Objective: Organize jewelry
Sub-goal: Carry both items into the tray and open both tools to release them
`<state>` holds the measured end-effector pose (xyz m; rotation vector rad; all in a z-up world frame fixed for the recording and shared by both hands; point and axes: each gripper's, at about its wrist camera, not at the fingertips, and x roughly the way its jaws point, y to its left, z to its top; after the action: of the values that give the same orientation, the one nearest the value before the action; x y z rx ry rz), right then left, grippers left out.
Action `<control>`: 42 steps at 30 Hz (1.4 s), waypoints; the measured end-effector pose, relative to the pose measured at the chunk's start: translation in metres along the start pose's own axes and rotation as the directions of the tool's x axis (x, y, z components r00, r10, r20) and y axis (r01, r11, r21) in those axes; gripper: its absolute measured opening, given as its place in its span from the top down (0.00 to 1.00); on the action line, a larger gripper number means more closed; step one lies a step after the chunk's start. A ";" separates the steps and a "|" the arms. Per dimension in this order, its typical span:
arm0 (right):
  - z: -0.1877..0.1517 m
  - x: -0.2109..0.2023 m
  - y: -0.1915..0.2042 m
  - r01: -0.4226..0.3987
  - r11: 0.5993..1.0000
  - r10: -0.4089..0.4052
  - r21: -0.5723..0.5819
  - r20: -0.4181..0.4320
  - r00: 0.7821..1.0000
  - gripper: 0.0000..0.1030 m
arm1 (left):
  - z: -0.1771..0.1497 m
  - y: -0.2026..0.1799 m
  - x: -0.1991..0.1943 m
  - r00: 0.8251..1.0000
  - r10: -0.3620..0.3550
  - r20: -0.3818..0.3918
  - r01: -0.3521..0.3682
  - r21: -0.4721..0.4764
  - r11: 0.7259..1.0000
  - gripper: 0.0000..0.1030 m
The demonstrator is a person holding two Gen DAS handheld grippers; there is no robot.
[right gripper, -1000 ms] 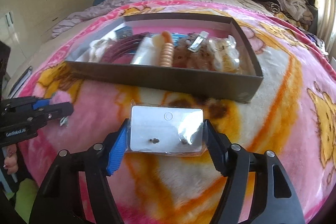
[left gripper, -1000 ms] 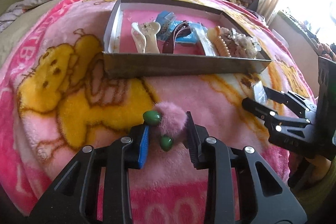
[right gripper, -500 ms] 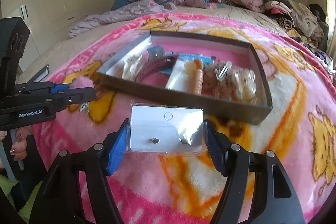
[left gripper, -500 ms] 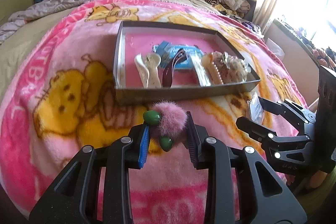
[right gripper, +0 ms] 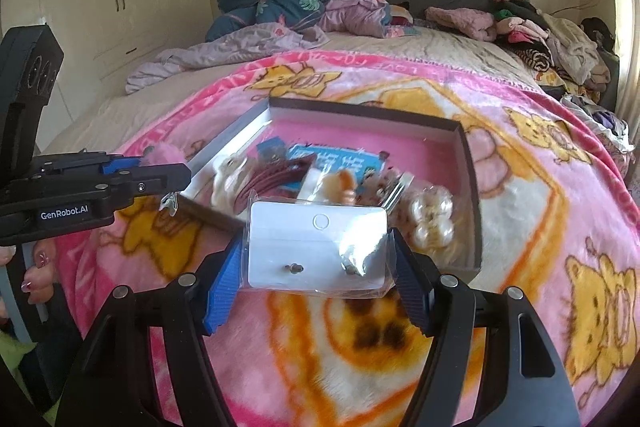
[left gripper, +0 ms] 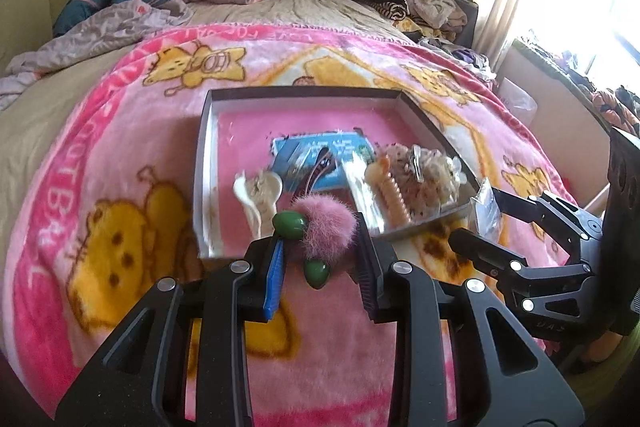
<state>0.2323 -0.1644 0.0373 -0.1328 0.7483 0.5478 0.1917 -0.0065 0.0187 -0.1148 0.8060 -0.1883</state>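
Left wrist view shows the left hand-held gripper (left gripper: 320, 255) pinching a soft, light pink pompom clip (left gripper: 326, 229) by its fluff, while the right hand-held gripper (right gripper: 318, 277) clamps a thin, slippery earring card (right gripper: 316, 247) by its 2 side edges.

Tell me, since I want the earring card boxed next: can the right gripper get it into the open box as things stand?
Probably yes. The right gripper is shut on the earring card, the box lies open-topped just ahead, and nothing stands between; the left gripper is off to one side.
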 end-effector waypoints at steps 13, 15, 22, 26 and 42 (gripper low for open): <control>0.026 0.009 -0.030 0.040 0.999 -0.041 0.014 0.031 0.999 0.36 | 0.029 -0.006 0.030 1.000 -0.014 -0.008 0.014 0.010 1.000 0.78; 0.029 0.012 -0.034 0.046 0.999 -0.047 0.017 0.033 0.998 0.36 | 0.032 -0.007 0.034 1.000 -0.018 -0.011 0.018 0.009 1.000 0.78; 0.037 0.024 -0.052 0.065 0.997 -0.066 0.032 0.028 0.997 0.36 | 0.036 -0.009 0.055 0.999 -0.031 -0.039 0.031 0.006 0.999 0.78; 0.039 0.031 -0.060 0.081 0.996 -0.082 0.037 0.020 0.996 0.36 | 0.036 -0.009 0.065 0.998 -0.036 -0.056 0.037 0.005 0.999 0.78; 0.037 0.063 -0.065 0.078 0.997 -0.077 0.017 -0.031 0.997 0.36 | 0.033 0.005 0.088 0.994 -0.033 -0.102 0.031 -0.021 0.999 0.77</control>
<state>0.3265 -0.1818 0.0171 -0.1531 0.7737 0.4663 0.2756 -0.0194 -0.0220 -0.1373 0.9083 -0.2180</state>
